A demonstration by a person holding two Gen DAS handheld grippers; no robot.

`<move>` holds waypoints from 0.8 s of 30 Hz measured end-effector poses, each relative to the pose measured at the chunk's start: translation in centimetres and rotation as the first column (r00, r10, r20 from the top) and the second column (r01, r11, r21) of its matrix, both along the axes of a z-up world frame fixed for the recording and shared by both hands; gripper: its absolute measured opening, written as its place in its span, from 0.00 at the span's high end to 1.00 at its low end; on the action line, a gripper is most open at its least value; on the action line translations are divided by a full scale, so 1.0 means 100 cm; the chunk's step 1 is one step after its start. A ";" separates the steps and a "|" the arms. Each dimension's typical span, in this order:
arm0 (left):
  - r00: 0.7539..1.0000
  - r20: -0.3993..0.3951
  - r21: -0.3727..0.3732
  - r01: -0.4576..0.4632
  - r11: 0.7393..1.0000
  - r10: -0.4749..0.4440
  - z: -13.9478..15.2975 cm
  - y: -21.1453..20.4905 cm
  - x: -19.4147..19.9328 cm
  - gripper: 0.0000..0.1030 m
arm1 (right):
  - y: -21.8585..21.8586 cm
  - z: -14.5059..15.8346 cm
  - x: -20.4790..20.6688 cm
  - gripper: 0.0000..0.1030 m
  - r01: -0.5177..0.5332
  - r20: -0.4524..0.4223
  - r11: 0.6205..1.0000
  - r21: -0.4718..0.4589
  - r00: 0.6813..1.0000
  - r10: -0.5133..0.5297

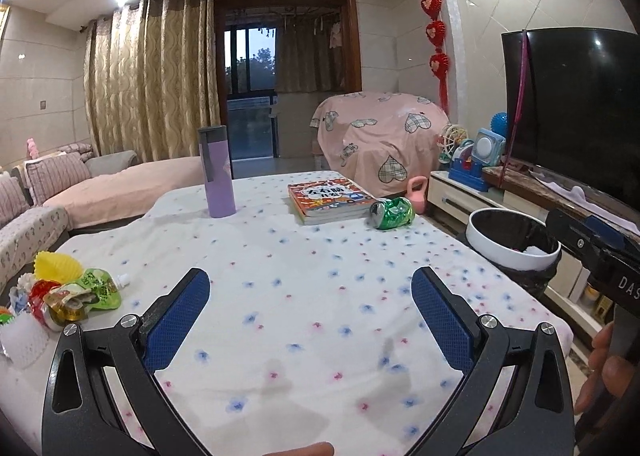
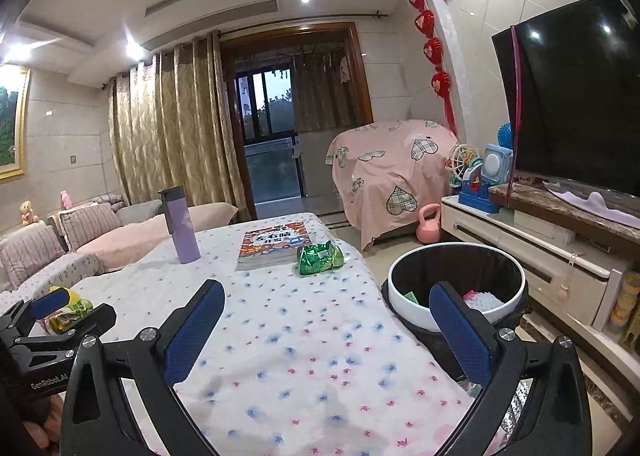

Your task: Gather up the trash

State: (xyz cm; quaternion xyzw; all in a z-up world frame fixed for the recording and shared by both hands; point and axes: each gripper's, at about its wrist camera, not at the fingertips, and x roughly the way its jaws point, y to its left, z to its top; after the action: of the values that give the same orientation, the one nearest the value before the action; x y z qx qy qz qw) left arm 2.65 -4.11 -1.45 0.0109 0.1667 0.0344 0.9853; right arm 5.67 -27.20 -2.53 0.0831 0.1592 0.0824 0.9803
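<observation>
The left gripper (image 1: pixel 310 292) is held above the near part of the table (image 1: pixel 320 320), its blue pads spread wide apart with nothing between them. The right gripper (image 2: pixel 328 316) is likewise held with its fingers wide apart and empty, over the table's right edge, with its right finger (image 2: pixel 460 320) seen in front of the bin (image 2: pixel 404 296). The bin, white-rimmed and lined with a black bag, stands on the floor just beside the table's right side; some trash is seen inside it, among it a white knobbly piece (image 2: pixel 482 300) and a green scrap (image 2: pixel 410 298). A crushed green can (image 1: pixel 392 212) is lying on its side on the flowered cloth at the far right of the table, touching or just beside a book (image 1: pixel 330 201). A purple flask (image 1: pixel 218 171) is standing upright to the left of the book, apart from it. At the table's near left edge a heap of trash (image 1: pixel 68 296) is gathered: a yellow paper cup (image 1: pixel 56 266), a green pouch (image 1: pixel 100 288), a red-and-gold can (image 1: pixel 64 306) and white netting (image 1: pixel 24 340). In the right wrist view the left gripper (image 2: pixel 72 308) is seen beside that heap. A TV (image 1: pixel 576 111) is seen on the stand beyond the bin.
</observation>
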 end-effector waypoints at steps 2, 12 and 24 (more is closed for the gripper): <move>1.000 -0.002 0.003 0.005 1.000 -0.005 0.000 -0.002 0.001 0.00 | 0.000 -0.001 0.000 0.00 0.000 -0.004 1.000 0.001 1.000 0.000; 1.000 -0.005 0.003 0.011 1.000 -0.011 -0.001 -0.002 -0.002 0.00 | 0.000 -0.002 0.000 0.00 -0.005 -0.008 1.000 0.008 1.000 0.005; 1.000 -0.007 0.004 0.018 1.000 -0.018 -0.002 -0.002 -0.003 0.00 | 0.000 -0.001 0.000 0.00 -0.007 -0.009 1.000 0.010 1.000 0.007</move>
State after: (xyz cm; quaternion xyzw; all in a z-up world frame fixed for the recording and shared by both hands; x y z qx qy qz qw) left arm 2.34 -4.35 -1.62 0.0143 0.1701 0.0257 0.9850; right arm 5.69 -27.19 -2.67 0.0876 0.1636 0.0862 0.9789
